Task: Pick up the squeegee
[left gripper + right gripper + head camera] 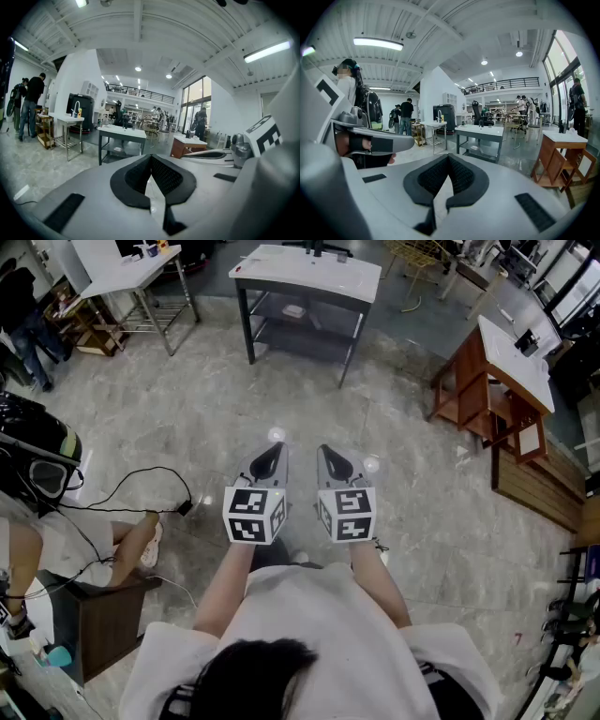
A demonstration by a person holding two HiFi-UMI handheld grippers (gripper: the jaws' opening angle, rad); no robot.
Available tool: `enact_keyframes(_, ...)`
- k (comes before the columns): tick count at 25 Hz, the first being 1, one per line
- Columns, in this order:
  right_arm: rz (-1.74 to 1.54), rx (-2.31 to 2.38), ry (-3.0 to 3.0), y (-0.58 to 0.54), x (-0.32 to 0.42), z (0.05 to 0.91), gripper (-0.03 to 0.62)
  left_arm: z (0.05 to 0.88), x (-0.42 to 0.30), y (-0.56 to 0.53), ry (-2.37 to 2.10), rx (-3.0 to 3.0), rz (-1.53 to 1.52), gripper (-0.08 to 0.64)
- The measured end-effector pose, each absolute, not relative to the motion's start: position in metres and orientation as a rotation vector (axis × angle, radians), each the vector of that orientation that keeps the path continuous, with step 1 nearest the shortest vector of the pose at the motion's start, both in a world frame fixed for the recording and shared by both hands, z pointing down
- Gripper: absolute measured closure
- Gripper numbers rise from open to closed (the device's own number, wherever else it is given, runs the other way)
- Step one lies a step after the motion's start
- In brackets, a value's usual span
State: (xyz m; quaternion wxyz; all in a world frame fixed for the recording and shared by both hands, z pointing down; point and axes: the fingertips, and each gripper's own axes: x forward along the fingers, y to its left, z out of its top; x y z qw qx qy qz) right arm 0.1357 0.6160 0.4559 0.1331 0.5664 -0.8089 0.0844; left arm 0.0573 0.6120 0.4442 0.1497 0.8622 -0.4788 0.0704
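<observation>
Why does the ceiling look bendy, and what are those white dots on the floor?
Left gripper view and right gripper view: the wide-angle lens curves the ceiling beams and leaves black corners. Head view: the white dots look like lamp glare on the glossy floor.

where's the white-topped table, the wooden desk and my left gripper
white-topped table (309, 273): head view, on its white top
wooden desk (464, 376): head view, on its brown side
left gripper (274, 452): head view, between its jaw tips
</observation>
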Motion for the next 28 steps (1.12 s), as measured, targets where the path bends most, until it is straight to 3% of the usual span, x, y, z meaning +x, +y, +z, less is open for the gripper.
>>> enact_keyframes(14,0.308,1.598,-2.363,0.619,0.127,0.483,0.571,0.464,0.055,0.614,-1.375,2.468,0.278,0.534)
enact_keyframes(28,0.282,1.620,-2.310,0.514,0.135,0.485,0.571,0.479,0.063,0.503,-1.242,2.463,0.255,0.534)
